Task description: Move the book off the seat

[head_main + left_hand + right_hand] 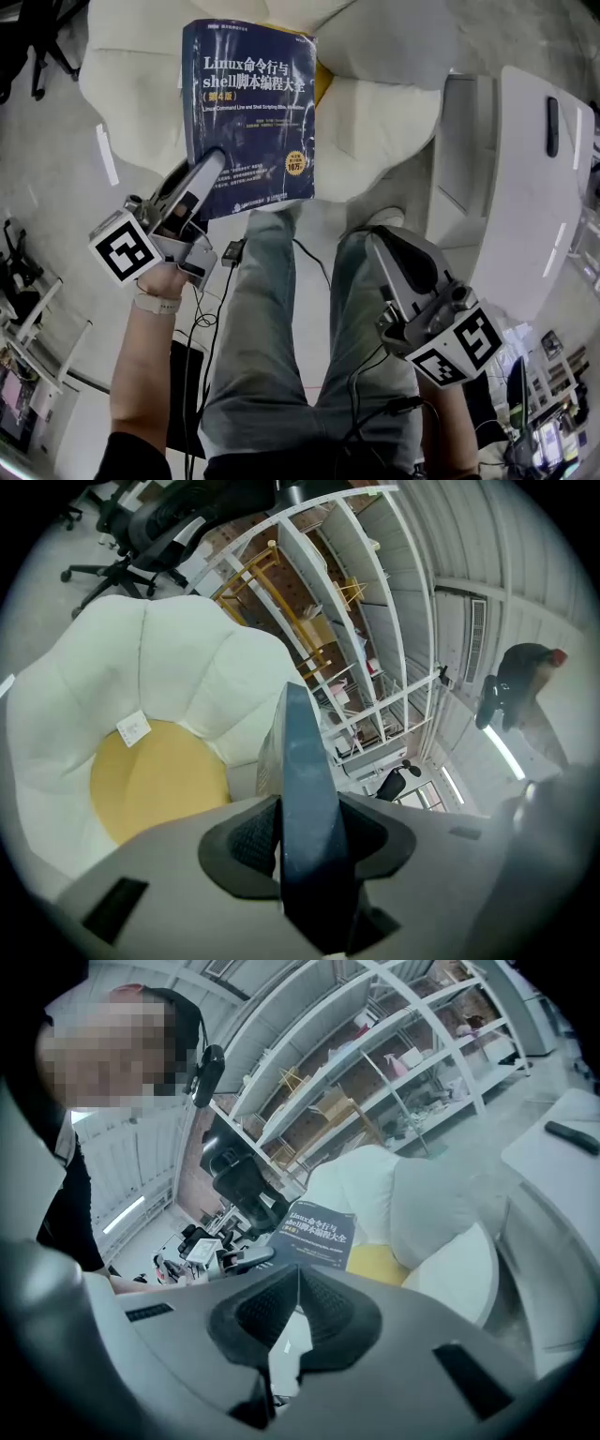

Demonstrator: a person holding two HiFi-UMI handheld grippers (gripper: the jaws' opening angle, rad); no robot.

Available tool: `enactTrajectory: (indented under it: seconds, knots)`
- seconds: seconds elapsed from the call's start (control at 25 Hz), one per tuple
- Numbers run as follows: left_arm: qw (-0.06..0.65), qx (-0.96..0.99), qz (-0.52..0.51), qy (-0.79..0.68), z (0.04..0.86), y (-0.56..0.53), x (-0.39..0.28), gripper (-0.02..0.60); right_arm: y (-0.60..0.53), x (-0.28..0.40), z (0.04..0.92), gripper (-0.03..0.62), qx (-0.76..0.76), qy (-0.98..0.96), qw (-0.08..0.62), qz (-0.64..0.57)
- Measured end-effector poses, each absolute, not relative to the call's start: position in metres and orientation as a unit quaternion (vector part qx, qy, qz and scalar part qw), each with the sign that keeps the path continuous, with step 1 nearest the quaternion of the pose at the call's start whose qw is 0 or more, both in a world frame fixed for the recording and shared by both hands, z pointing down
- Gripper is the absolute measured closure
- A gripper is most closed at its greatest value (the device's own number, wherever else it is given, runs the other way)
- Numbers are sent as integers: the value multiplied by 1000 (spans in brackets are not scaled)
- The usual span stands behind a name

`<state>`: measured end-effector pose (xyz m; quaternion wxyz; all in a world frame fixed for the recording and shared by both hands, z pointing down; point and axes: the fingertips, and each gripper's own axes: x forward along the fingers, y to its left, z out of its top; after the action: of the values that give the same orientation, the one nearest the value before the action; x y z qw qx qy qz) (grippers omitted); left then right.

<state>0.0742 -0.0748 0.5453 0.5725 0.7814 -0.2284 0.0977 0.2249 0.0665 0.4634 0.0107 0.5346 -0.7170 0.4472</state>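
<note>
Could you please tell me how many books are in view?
1. The blue book is clamped by its lower edge in the left gripper, held up over the white seat. It hides part of the seat, so another could lie unseen.

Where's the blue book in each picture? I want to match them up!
Head view: blue book, top middle, its lower corner pinched by the left tool.
Left gripper view: blue book edge-on in the centre, between the jaws.
Right gripper view: blue book small in the middle, just above the jaws.
Shared landmark: the seat's yellow middle, in all three.
</note>
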Motion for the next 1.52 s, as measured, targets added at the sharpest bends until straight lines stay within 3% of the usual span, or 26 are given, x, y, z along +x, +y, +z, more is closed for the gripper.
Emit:
enactTrajectory:
  seconds: [0.32, 0.8, 0.96, 1.52]
  knots:
    - [571, 795, 73, -190, 508, -69, 77, 413, 51, 228, 473, 579, 543, -722, -4, 428]
    - [559, 811, 41, -170, 573, -85, 70, 411, 25, 213, 623, 579, 550, -721, -48, 418]
    - [572, 781, 73, -240, 553, -71, 63, 411, 31, 201, 628, 579, 494, -718, -82, 483]
    - [583, 778, 32, -229, 553, -75, 70, 407, 26, 216, 626, 579, 510, -717, -89, 468]
